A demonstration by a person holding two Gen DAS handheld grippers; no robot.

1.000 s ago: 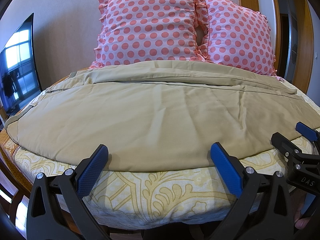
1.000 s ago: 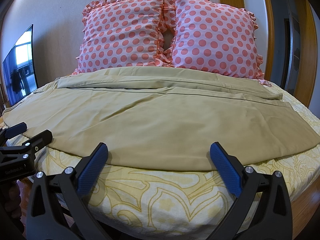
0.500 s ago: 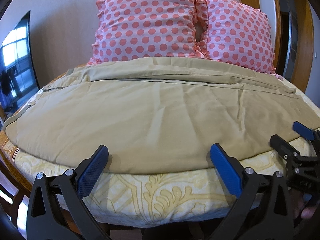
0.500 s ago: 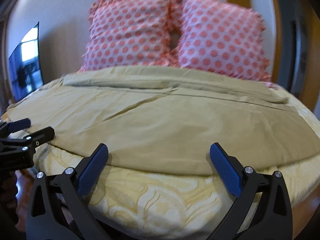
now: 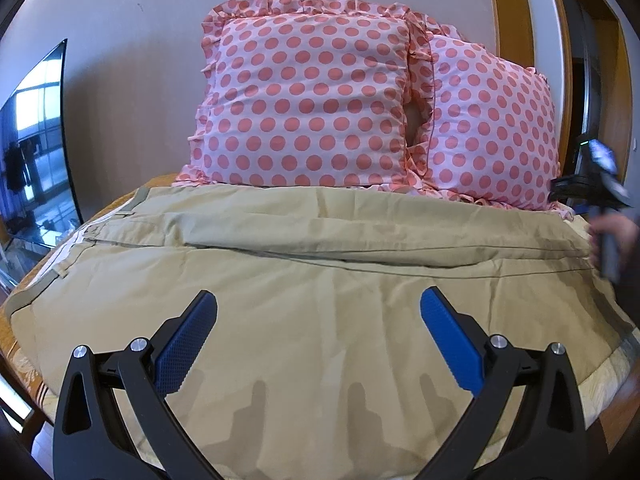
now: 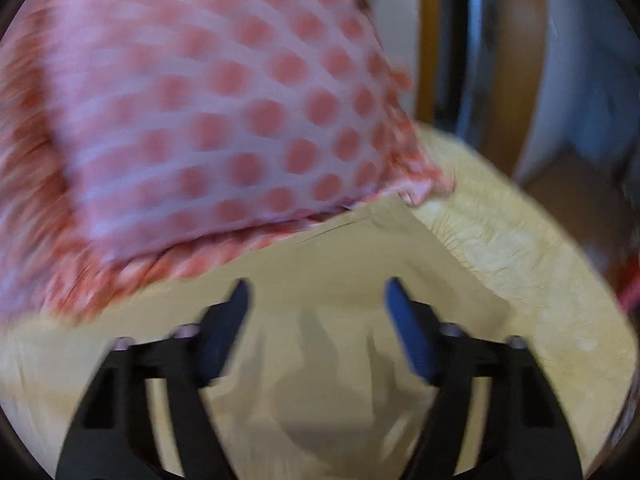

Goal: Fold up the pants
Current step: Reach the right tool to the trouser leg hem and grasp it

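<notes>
Tan pants (image 5: 312, 280) lie flat across the bed, waistband at the left, legs running right, one leg overlapping the other. My left gripper (image 5: 318, 320) is open and empty, hovering over the near leg. My right gripper (image 6: 316, 300) is open and empty above the far right leg ends (image 6: 360, 248), close to the pillow; this view is blurred. The right gripper also shows in the left wrist view (image 5: 600, 184) at the far right edge of the pants, held by a hand.
Two pink polka-dot pillows (image 5: 312, 104) (image 6: 192, 120) stand against the wall behind the pants. A yellow patterned bedsheet (image 6: 520, 256) shows around the pants. A TV screen (image 5: 32, 152) is at the left, a wooden door frame (image 5: 508, 12) at the right.
Both grippers moved forward from the bed's near edge over the pants. The right gripper travelled far to the back right, near the leg ends and pillow.
</notes>
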